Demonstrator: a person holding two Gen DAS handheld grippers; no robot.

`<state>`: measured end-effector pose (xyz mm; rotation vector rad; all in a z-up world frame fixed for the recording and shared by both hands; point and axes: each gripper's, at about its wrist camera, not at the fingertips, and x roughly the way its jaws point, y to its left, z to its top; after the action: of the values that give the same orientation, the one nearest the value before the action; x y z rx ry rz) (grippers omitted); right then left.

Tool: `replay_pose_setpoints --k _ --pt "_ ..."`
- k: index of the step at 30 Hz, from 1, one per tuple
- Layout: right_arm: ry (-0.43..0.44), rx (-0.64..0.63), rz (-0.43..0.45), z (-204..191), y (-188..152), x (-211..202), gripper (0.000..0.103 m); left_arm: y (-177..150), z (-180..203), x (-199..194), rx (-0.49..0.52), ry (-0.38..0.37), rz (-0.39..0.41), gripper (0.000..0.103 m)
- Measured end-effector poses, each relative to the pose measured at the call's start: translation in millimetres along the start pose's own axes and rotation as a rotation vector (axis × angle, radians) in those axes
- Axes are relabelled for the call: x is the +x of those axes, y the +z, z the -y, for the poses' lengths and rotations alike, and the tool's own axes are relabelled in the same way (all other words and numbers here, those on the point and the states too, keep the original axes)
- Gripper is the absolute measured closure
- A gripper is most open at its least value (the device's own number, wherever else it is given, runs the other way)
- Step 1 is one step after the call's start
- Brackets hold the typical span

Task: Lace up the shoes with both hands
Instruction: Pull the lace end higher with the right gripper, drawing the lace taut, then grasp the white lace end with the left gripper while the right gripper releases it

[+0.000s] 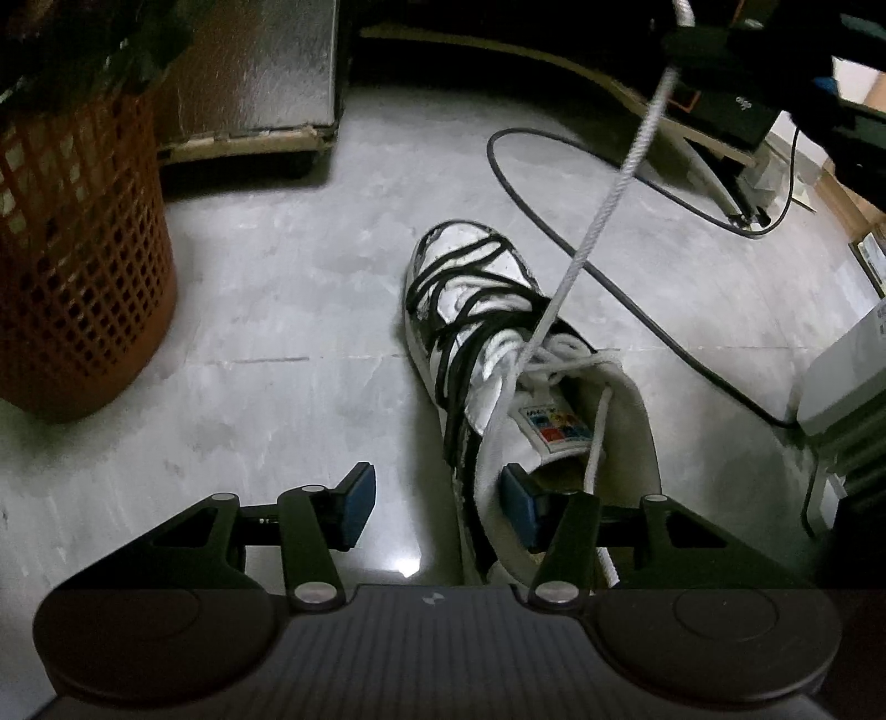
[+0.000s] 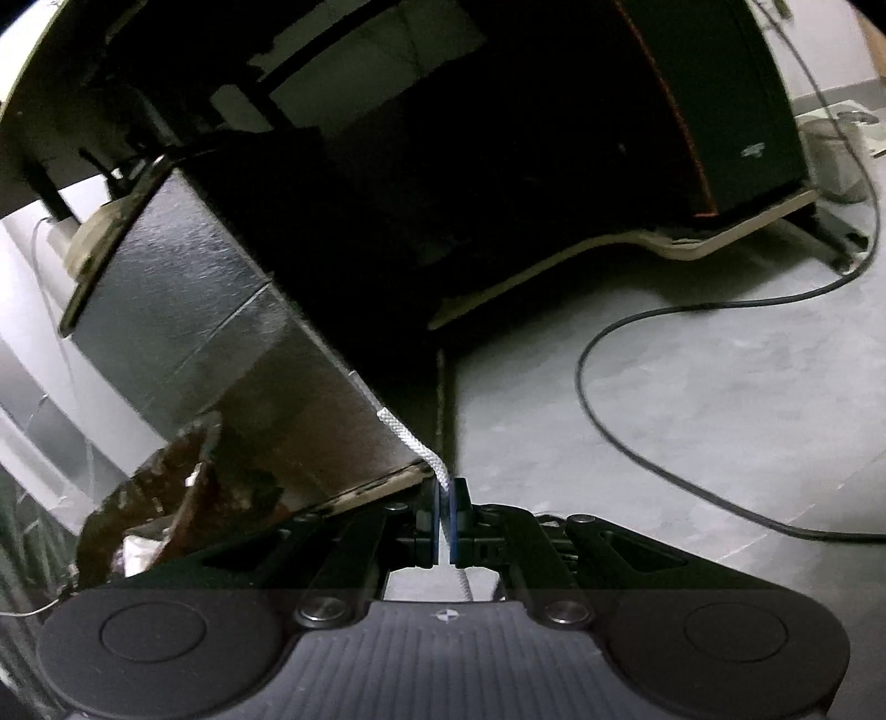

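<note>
The shoe (image 1: 498, 382) lies on the grey floor (image 1: 288, 310), toe pointing away from the left wrist camera and heel end nearest the left gripper (image 1: 437, 507). It is a white high-top wrapped in crossing black cords (image 1: 443, 310), with a labelled tongue (image 1: 554, 426) showing inside the collar.

A white lace (image 1: 609, 199) rises from the eyelet area of the shoe, running taut and diagonally up to the top right of the left wrist view, where it meets the dark body of the right gripper (image 1: 698, 47). A second, slack length of white lace (image 1: 598, 437) hangs down inside the collar past the tongue.

In the right wrist view, the right gripper (image 2: 446, 515) has its jaws closed on the white lace (image 2: 426, 454); the pads clamp it and a short free end projects up and to the left beyond them.

The left gripper stands with its jaws partly spread and nothing pressed between the pads. Its right-hand blue pad (image 1: 520, 507) sits at the inside of the shoe collar; its left-hand pad (image 1: 357, 507) is over bare floor. Whether the right-hand pad touches the collar cannot be told.

An orange mesh basket (image 1: 77, 266) stands at the left of the shoe, well apart. A black cable (image 1: 637, 299) loops across the floor beyond the toe. A metal-faced cabinet (image 1: 260, 72) stands behind the basket.
</note>
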<state>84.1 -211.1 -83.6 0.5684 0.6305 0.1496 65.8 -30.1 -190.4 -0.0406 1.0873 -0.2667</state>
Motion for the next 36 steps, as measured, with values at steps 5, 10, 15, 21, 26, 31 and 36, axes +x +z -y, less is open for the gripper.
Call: replay_pose_setpoints --k 5,10,15,21,26,31,36 --pt "0.110 -0.033 -0.053 -14 -3 4 0.099 2 -2 -6 -0.009 -0.009 0.030 0.050" --pt "0.184 -0.071 -0.101 -24 -6 8 0.099 3 -3 -10 -0.015 -0.027 0.055 0.050" --pt "0.176 -0.005 -0.094 -13 -1 7 0.099 9 0 -22 -0.011 -0.056 0.130 0.050" --pt "0.177 0.057 -0.121 -4 4 -1 0.099 34 17 -39 0.109 -0.082 0.250 0.050" --pt "0.201 0.047 -0.145 -7 5 -5 0.099 47 32 -50 0.180 -0.116 0.306 0.055" --pt "0.198 0.032 -0.143 -9 4 -7 0.099 54 35 -60 0.184 -0.129 0.353 0.072" --pt "0.200 0.057 -0.168 -9 7 -6 0.099 61 32 -67 0.184 -0.098 0.384 0.075"
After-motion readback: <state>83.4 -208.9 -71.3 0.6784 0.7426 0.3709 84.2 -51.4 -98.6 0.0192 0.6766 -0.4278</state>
